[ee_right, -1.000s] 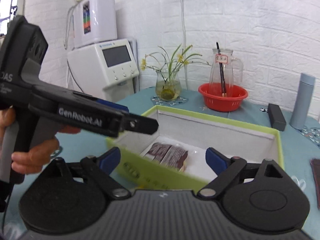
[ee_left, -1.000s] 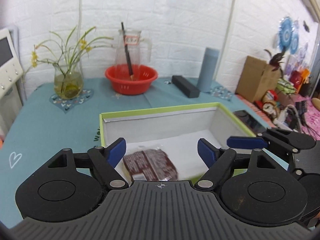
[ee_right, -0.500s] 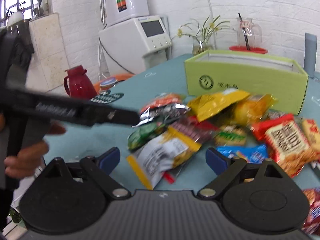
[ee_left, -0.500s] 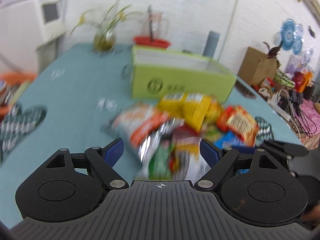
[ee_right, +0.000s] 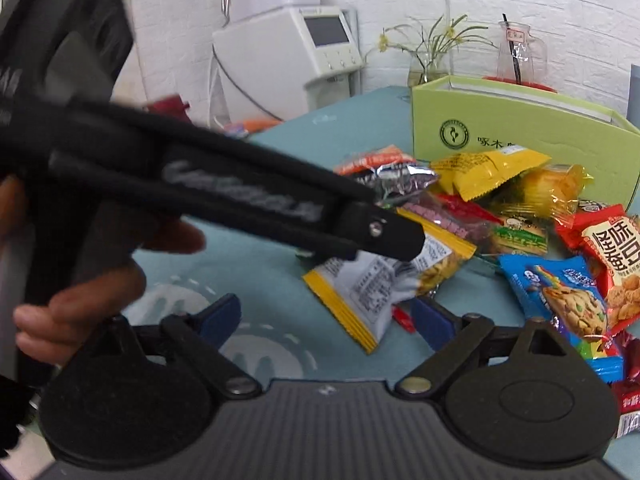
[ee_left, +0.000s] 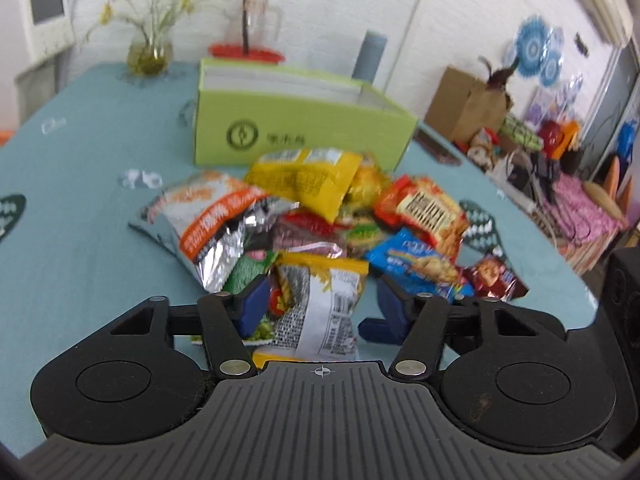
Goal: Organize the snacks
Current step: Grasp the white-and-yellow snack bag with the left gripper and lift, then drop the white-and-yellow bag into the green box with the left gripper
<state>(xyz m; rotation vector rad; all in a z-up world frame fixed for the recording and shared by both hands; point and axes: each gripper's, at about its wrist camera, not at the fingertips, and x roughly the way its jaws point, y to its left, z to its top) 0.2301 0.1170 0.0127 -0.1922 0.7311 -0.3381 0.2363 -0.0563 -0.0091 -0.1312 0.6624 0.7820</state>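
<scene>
— While the green box (ee_left: 304,128) is sitting at the far side of the teal table (ee_left: 80,200), where's the snack pile lying?

— Just in front of it, a loose heap on the cloth. The yellow-edged packet (ee_left: 320,304) is lying nearest, at the heap's front.

— Left gripper (ee_left: 320,308)?

— Its jaws have just been closing, the yellow-edged packet sitting between them. Left pad is touching it; right pad isn't, so no clamp.

— Right gripper (ee_right: 326,318)?

— Hanging wide apart over bare cloth, gripping nothing; that same packet's corner is just beside its right finger.
</scene>
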